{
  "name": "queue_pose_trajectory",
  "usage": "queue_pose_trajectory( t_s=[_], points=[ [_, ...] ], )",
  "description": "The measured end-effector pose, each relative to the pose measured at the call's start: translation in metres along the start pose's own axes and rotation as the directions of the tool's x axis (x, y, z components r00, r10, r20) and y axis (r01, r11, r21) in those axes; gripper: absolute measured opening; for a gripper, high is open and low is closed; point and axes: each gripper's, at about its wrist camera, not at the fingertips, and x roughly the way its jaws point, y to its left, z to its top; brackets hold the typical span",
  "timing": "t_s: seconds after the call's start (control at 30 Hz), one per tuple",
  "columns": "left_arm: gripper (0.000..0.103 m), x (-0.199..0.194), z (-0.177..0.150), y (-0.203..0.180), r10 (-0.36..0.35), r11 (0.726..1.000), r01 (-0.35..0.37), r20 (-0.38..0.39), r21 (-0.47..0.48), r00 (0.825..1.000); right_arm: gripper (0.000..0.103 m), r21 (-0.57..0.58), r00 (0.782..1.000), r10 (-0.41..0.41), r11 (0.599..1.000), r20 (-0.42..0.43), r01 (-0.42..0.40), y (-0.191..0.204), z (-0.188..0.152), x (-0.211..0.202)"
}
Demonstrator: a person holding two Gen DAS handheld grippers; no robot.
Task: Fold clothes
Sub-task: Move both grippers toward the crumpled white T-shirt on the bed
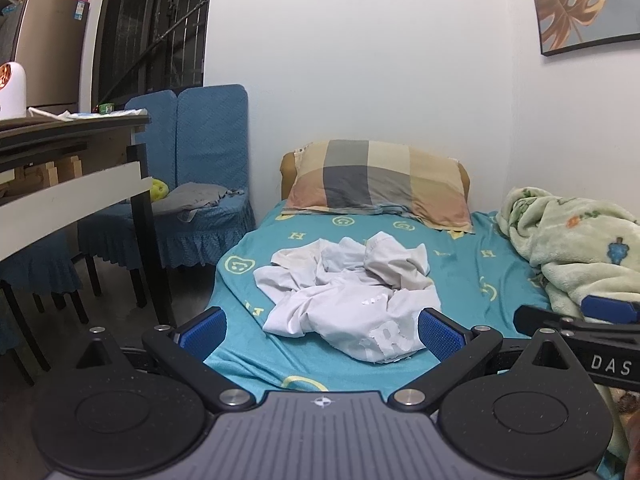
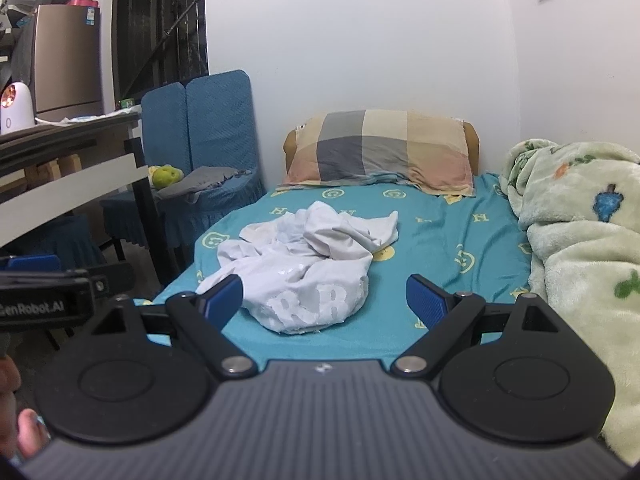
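Left claw [image 1: 320,330] and right claw [image 2: 324,300] both hang spread wide above the bed's near edge, holding nothing. Just beyond them a crumpled white shirt [image 1: 348,296] lies on the teal sheet [image 1: 472,276], checked pillow [image 1: 380,180] behind

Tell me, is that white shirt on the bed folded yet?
Not folded. The white shirt lies crumpled in a heap on the teal bedsheet, its printed letters creased, and neither open tool touches it.
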Motion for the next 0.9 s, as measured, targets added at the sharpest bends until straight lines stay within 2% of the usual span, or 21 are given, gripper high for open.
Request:
queue_pose_trajectory(
  t_s=[0.17, 0.33, 0.43, 0.63, 0.9],
  points=[
    [0.103, -0.022, 0.011, 0.001, -0.006, 1.000, 0.006, -0.023, -0.008, 1.000, 0.090, 0.042, 1.000, -0.006, 0.999, 0.000, 0.006, -0.001, 0.006, -0.026],
    [0.103, -0.072, 0.034, 0.005, -0.049, 0.999, 0.049, -0.028, -0.005, 0.998, 0.090, 0.051, 1.000, -0.024, 0.998, 0.011, 0.023, -0.002, 0.021, -0.071],
    [0.103, -0.101, 0.052, 0.008, -0.056, 0.998, 0.054, -0.063, -0.019, 0.996, 0.090, 0.070, 0.999, -0.032, 0.997, 0.004, 0.032, -0.002, 0.037, -0.097],
    [0.103, -0.157, 0.082, 0.011, -0.006, 1.000, 0.006, -0.098, 0.001, 0.995, 0.090, 0.058, 0.999, -0.041, 0.997, -0.010, 0.041, 0.002, 0.063, -0.134],
    [0.103, -0.207, 0.096, 0.022, 0.036, 0.999, -0.037, -0.123, -0.011, 0.992, 0.090, 0.032, 0.998, -0.008, 0.999, -0.069, 0.010, 0.009, 0.065, -0.156]
  ],
)
